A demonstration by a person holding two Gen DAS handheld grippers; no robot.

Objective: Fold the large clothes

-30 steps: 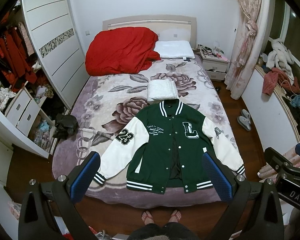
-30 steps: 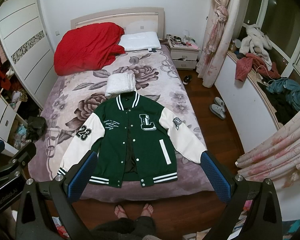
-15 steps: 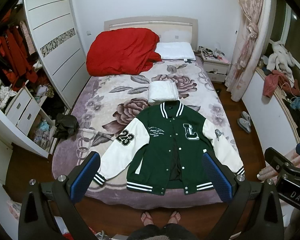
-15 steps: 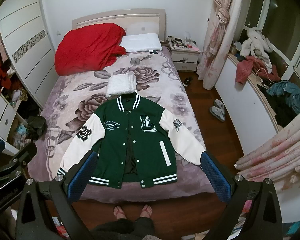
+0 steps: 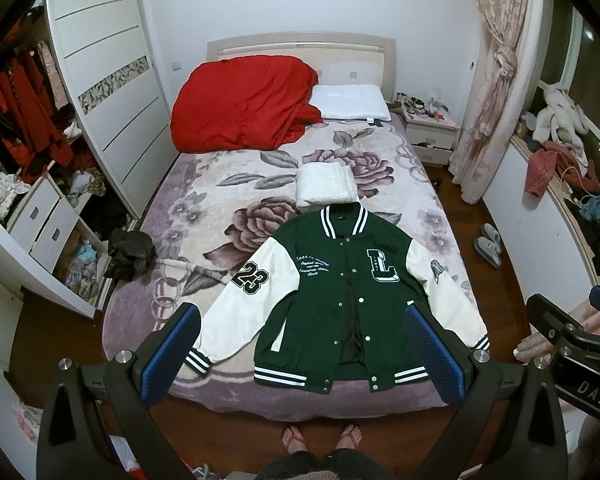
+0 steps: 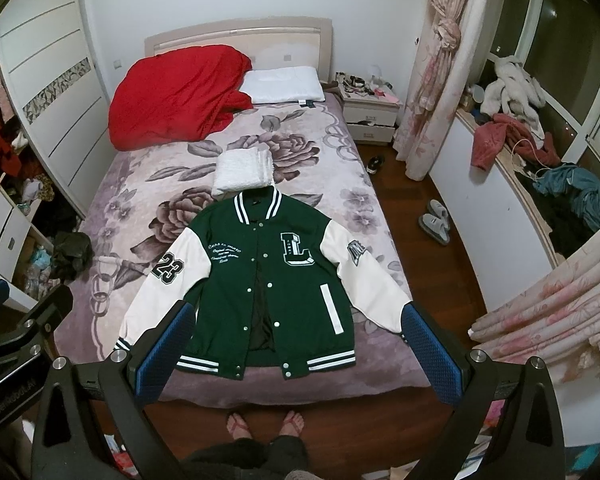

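1. Jacket [image 5: 340, 300] – green body, white sleeves, lies flat & face-up on the bed [image 5: 204, 200] at the foot end, collar toward the headboard, hem at the near edge just above the person's feet [image 5: 320, 438].
2. Front is unsnapped, dark lining showing down the middle; both sleeves splay out and down, cuffs near the hem corners.
3. Folded white cloth [image 5: 326, 186] sits just beyond the collar, touching or nearly; can't tell which.
4. L gripper [image 5: 304, 356]: jaws wide apart, nothing held, up in the air well short of the bed.
5. R gripper [image 6: 296, 354]: same – spread wide, empty, well clear of the fabric.
6. Key relation: jacket is straight ahead & below both grippers, long axis collar-to-hem running away from the person. "23" sleeve [image 5: 236, 312] falls on the L gripper's side, patch sleeve [image 6: 364, 284] on the R's.
7. Judgement: folding not started. Likely first step = each gripper drops to its own sleeve or side & brings it across the body; the loose placket may shift.
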